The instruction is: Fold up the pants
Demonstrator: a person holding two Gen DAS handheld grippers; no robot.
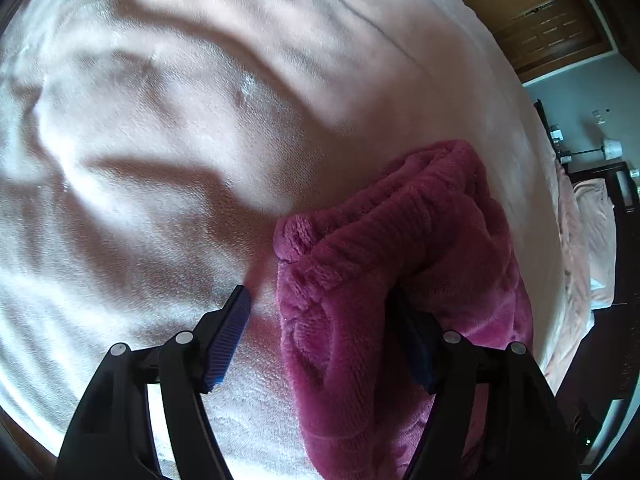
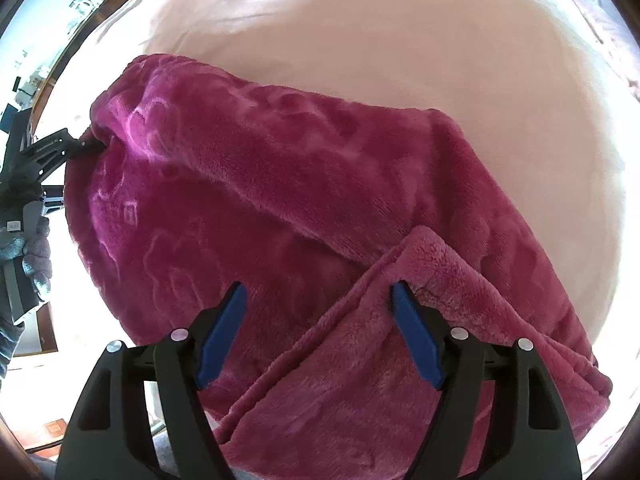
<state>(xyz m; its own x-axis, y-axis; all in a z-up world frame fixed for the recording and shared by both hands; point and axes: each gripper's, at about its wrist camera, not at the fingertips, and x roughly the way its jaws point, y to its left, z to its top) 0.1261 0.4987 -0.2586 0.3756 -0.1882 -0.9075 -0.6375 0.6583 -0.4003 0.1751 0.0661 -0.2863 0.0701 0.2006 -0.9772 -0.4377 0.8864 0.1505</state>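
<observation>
Two tongs spread wide: left tongs (image 1: 320, 316) and right tongs (image 2: 318, 300) straddle the pants (image 2: 280, 184), mid-fold on the bed (image 2: 400, 40); next, pinch edges.

Left gripper (image 1: 320, 316) and right gripper (image 2: 318, 312) both hold jaws spread wide.

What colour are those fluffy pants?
The pants are deep magenta pink, with a faint embossed pattern in the pile. The right wrist view shows them best.

pants (image 2: 280, 184): deep magenta fleece (embossed with faint floral shapes)
bed blanket (image 1: 160, 120): pale pink, plain
left claw (image 1: 320, 332): black, blue ribbed pads
right claw (image 2: 318, 320): black, blue pads
</observation>
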